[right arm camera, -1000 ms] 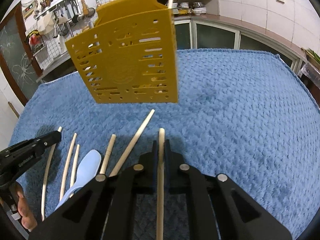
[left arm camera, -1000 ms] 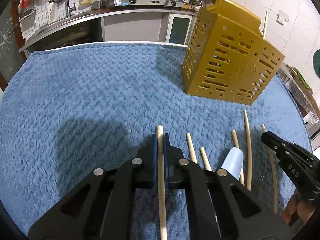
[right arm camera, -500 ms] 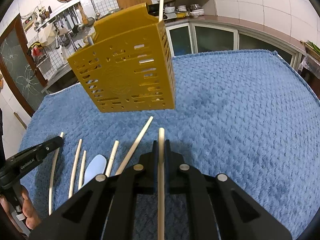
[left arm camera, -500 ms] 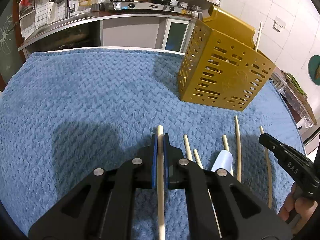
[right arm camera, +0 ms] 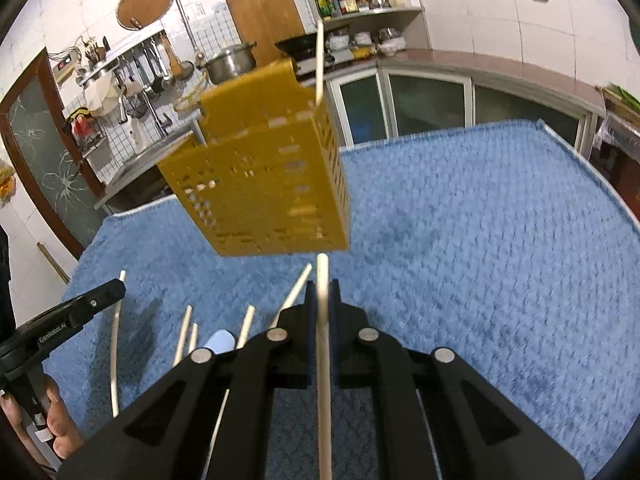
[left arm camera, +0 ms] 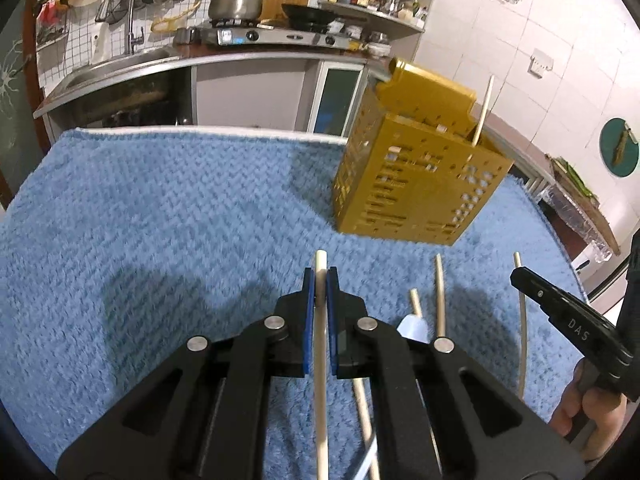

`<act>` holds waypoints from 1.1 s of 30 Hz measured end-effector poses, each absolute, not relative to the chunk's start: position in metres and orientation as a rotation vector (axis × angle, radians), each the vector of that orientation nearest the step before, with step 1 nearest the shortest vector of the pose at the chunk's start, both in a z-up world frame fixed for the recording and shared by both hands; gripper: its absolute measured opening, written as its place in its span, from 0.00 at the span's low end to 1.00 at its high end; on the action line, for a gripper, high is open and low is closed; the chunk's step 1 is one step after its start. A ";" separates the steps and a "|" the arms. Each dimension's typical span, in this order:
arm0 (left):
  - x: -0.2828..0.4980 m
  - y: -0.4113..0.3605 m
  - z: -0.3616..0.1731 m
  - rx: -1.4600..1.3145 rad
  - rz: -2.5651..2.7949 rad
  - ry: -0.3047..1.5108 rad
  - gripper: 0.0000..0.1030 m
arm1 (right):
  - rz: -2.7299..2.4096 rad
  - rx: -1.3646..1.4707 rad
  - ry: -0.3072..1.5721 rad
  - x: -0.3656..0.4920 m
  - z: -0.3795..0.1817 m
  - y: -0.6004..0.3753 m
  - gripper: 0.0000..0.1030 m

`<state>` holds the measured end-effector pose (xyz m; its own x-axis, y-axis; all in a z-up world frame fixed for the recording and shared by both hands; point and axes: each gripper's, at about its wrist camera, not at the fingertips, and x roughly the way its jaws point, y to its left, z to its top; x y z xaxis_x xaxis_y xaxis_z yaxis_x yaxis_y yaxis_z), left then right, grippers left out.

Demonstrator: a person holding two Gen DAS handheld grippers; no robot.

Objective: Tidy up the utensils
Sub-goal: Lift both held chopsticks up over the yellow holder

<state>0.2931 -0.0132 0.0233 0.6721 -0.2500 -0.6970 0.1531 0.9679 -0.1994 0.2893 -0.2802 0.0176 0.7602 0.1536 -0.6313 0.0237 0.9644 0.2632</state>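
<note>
Both claws rising off blue fuzzy towel (left arm camera: pixel 160 220). Left claw (left arm camera: pixel 320 280) and right claw (right arm camera: pixel 322 288) each clamping pale wooden chopstick (left arm camera: pixel 321 344) (right arm camera: pixel 323 360). Perforated yellow plastic holder (left arm camera: pixel 416 184) sitting ahead, open towel between; loose chopsticks (right arm camera: pixel 182 334) lying below, between claws.

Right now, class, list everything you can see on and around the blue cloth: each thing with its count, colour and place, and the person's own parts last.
Utensil holder: one, mustard yellow, perforated, standing on the cloth, one pale chopstick sticking out.
Cloth: one, blue, textured, covering the table.
Loose chopsticks: several, pale, lying between the grippers.
Spoon: one, light blue, among the loose chopsticks, mostly hidden.
Held chopsticks: two, pale, one in the left gripper, one in the right.
Pot: one, steel, on the stove behind.
Left gripper: black, shut on a chopstick.
Right gripper: black, shut on a chopstick.
</note>
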 end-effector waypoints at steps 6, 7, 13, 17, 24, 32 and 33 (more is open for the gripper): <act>0.290 -0.018 0.056 -0.117 -0.256 0.736 0.04 | 0.075 0.234 0.653 0.289 0.048 -0.283 0.06; 0.289 -0.020 0.061 -0.113 -0.260 0.724 0.04 | 0.074 0.235 0.641 0.289 0.054 -0.285 0.06; 0.292 -0.025 0.091 -0.112 -0.278 0.654 0.04 | 0.072 0.224 0.562 0.290 0.086 -0.289 0.06; 0.299 -0.030 0.110 -0.121 -0.294 0.611 0.04 | 0.076 0.213 0.518 0.293 0.111 -0.288 0.06; 0.312 -0.047 0.160 -0.098 -0.313 0.438 0.04 | 0.075 0.184 0.400 0.303 0.169 -0.287 0.06; 0.339 -0.069 0.220 -0.099 -0.318 0.236 0.04 | 0.062 0.171 0.273 0.323 0.230 -0.288 0.06; 0.344 -0.072 0.224 -0.104 -0.325 0.226 0.04 | 0.060 0.174 0.261 0.328 0.235 -0.290 0.06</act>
<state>0.3435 -0.0720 0.2244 0.9228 -0.3274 -0.2029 0.3042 0.9426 -0.1377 0.3276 -0.2898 0.2352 0.9644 0.0819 -0.2514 -0.0368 0.9832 0.1790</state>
